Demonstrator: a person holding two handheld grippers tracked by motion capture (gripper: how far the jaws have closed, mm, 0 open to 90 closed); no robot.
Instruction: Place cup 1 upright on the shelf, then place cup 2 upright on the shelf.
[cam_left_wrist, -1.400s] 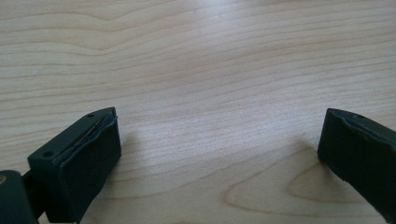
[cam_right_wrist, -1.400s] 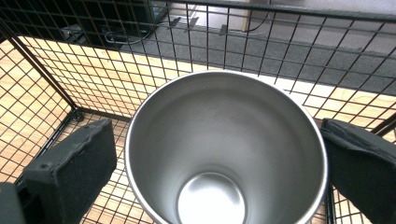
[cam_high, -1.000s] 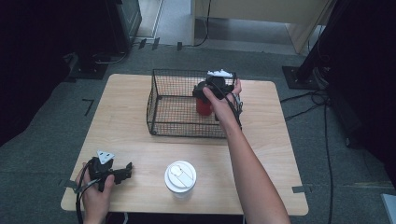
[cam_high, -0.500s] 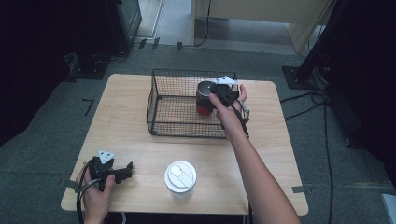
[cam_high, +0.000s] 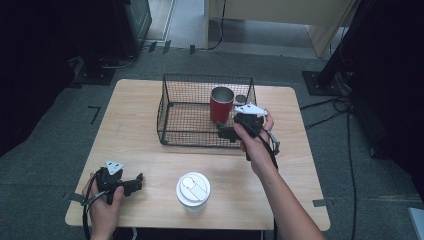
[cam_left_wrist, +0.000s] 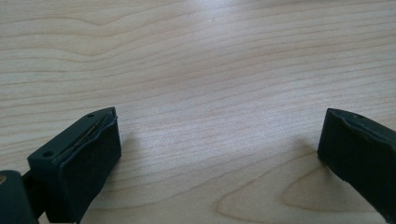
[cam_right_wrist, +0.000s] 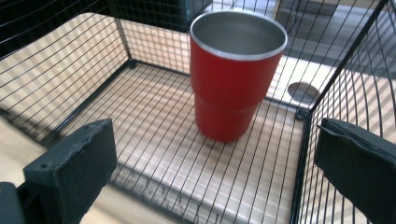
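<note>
The right gripper (cam_high: 231, 132) hangs at the near right corner of the wire basket (cam_high: 172, 107) with its jaws spread wide and nothing between them; in the right gripper view the two black pads (cam_right_wrist: 74, 161) stand well apart, one to each side of the red tumbler (cam_right_wrist: 233, 74). That tumbler stands upright on the basket floor near the back right corner, its steel mouth open and uncovered. The left gripper (cam_high: 131, 184) rests on the table (cam_high: 150, 165) near the front left corner, also released, with bare wood between its pads (cam_left_wrist: 88, 158). A white lid (cam_high: 193, 188) lies flat on the table near the front edge, between the two hands. The step in hand looks like the let-go after setting the cup in the basket. The next move probably calls for lifting the right gripper clear of the basket rim without snagging the wire, then going to the lid. Compared with a second ago, the right gripper has let go of the tumbler and drawn back toward the person, while the left hand has stayed put.
</note>
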